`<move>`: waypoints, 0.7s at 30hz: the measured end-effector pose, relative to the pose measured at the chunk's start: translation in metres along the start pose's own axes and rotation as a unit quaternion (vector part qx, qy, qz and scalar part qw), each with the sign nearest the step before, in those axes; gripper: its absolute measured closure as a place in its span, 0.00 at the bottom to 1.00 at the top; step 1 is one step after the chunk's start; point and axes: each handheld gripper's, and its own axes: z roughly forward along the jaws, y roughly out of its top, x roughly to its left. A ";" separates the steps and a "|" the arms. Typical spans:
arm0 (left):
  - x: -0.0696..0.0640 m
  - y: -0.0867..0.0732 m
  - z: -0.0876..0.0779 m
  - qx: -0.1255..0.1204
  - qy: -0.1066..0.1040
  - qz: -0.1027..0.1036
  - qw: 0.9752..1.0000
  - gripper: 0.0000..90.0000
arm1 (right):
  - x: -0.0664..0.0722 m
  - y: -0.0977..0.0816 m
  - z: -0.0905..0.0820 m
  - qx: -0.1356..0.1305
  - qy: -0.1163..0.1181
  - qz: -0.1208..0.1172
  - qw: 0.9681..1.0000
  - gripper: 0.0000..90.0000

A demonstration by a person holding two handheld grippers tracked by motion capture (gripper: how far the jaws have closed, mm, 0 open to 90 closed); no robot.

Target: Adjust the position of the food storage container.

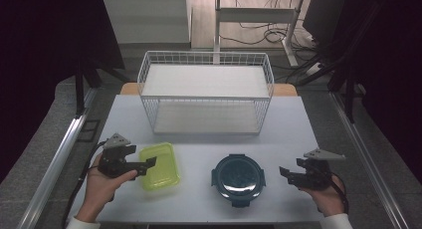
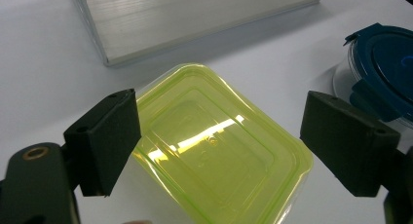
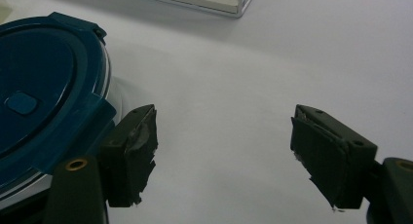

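A yellow-green rectangular lidded container (image 1: 159,166) lies on the white table, left of centre. My left gripper (image 1: 150,164) sits at its left edge, jaws open. In the left gripper view the container (image 2: 214,151) lies under and between the wide-apart jaws of that gripper (image 2: 219,141), and the pads do not press on it. A round container with a dark blue clip lid (image 1: 238,177) stands right of centre. My right gripper (image 1: 285,173) is open a little to its right, with bare table between its fingers. In the right gripper view the blue lid (image 3: 44,92) is beside the left jaw of this gripper (image 3: 224,156).
A white wire rack (image 1: 205,53) with two shelves stands at the back middle of the table (image 1: 199,139); its lower board (image 2: 195,14) shows ahead of the left gripper. Metal rails run along both sides of the table. A desk frame and cables lie beyond on the floor.
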 end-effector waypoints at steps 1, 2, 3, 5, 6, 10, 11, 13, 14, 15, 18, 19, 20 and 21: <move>0.000 0.000 0.000 0.001 0.000 0.000 1.000 0.16 | 0.000 0.000 0.000 0.002 0.001 0.001 1.000 0.27; 0.000 0.000 0.001 0.000 -0.001 -0.002 1.000 0.16 | -0.001 0.000 0.000 0.004 0.002 0.001 1.000 0.28; 0.000 0.001 0.001 0.001 -0.003 -0.003 1.000 0.16 | -0.001 -0.001 -0.001 0.006 0.002 0.002 1.000 0.28; 0.000 0.002 0.002 0.000 -0.005 -0.003 1.000 0.16 | -0.002 -0.002 -0.001 0.011 0.003 0.003 1.000 0.29; -0.001 0.002 0.002 0.000 -0.006 -0.002 1.000 0.16 | -0.002 -0.002 -0.002 0.013 0.003 0.006 1.000 0.30; -0.003 0.002 0.002 0.000 -0.010 0.002 1.000 0.16 | -0.002 -0.001 -0.005 0.021 0.007 0.012 1.000 0.36; -0.004 0.002 0.003 0.002 -0.011 0.004 1.000 0.16 | -0.001 0.000 -0.006 0.024 0.008 0.009 1.000 0.38; -0.005 0.001 0.003 0.003 -0.011 0.005 1.000 0.16 | 0.001 0.001 -0.007 0.031 0.010 0.005 0.999 0.42; -0.005 0.001 0.003 0.002 -0.012 0.005 1.000 0.16 | 0.002 0.002 -0.007 0.034 0.012 0.003 0.999 0.44; -0.005 0.001 0.003 0.001 -0.013 0.003 1.000 0.16 | 0.003 0.002 -0.007 0.038 0.015 0.002 0.999 0.47; -0.005 0.001 0.002 0.001 -0.016 0.003 1.000 0.16 | 0.006 0.003 -0.008 0.050 0.020 -0.001 0.999 0.57; -0.006 0.001 0.002 0.001 -0.016 0.003 1.000 0.16 | 0.007 0.004 -0.008 0.055 0.022 -0.004 0.998 0.61; -0.006 0.001 0.002 0.001 -0.017 0.002 1.000 0.16 | 0.007 0.005 -0.007 0.057 0.023 -0.005 0.998 0.66; -0.006 0.001 0.002 0.001 -0.018 0.002 1.000 0.16 | 0.008 0.007 -0.007 0.064 0.025 -0.002 0.998 0.76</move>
